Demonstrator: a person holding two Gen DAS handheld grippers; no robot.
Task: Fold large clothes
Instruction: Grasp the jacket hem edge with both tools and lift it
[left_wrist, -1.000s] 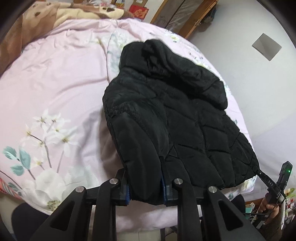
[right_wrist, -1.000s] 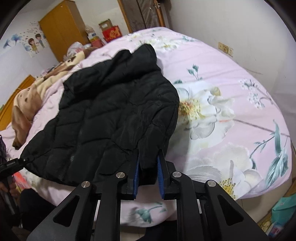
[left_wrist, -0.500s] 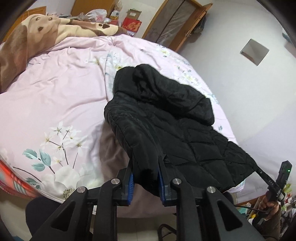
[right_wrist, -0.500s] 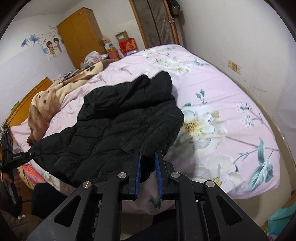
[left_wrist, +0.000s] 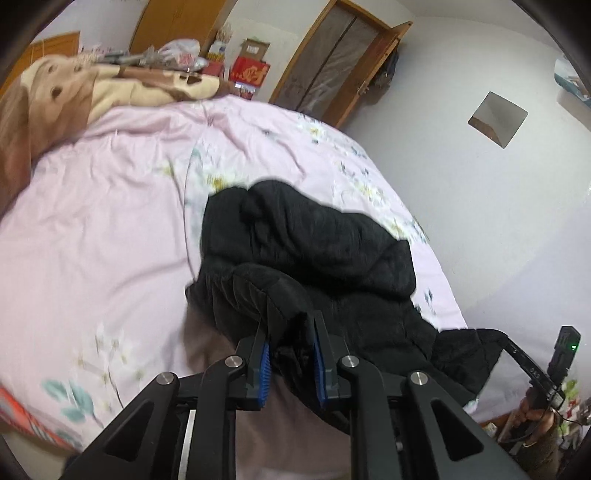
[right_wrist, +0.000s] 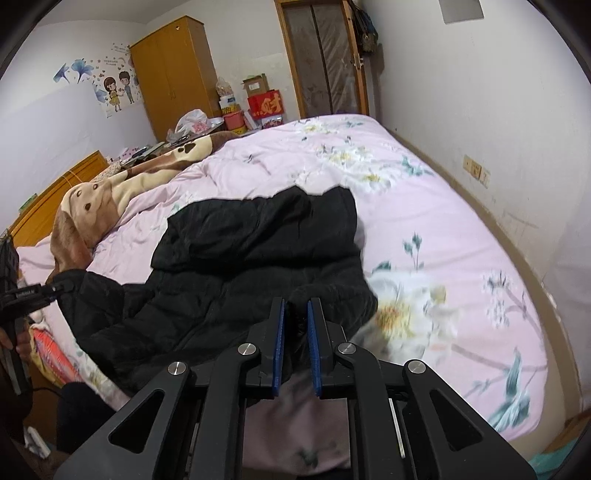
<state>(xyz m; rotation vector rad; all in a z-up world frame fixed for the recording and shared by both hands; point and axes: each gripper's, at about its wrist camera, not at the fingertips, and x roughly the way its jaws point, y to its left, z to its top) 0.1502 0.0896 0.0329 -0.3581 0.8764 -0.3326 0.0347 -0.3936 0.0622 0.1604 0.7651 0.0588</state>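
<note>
- Your left gripper (left_wrist: 290, 349) is clamped on a bunched fold of the black puffer jacket (left_wrist: 314, 254); fabric fills the gap between the blue pads (left_wrist: 263, 373).
- Your right gripper (right_wrist: 295, 325) is also closed on the jacket, pinching a thinner bit of fabric at its near right edge, pads nearly together.
- The jacket lies on the pink floral duvet (right_wrist: 424, 229), near the bed's front edge. Hood end points away from you, toward the far side of the bed.
- Near hem is lifted off the duvet at both grip points and sags between them. The far part rests flat on the bed.
- In the left view, the jacket's right corner hangs stretched toward your other gripper at the frame's right edge; the contact itself is small there.
- A brown-and-cream bear blanket (right_wrist: 110, 199) sits at the head end, well apart from the jacket.
- Wooden wardrobe (right_wrist: 173, 74) stands against the far wall.
- Both views are motion-blurred at the duvet print.
</note>
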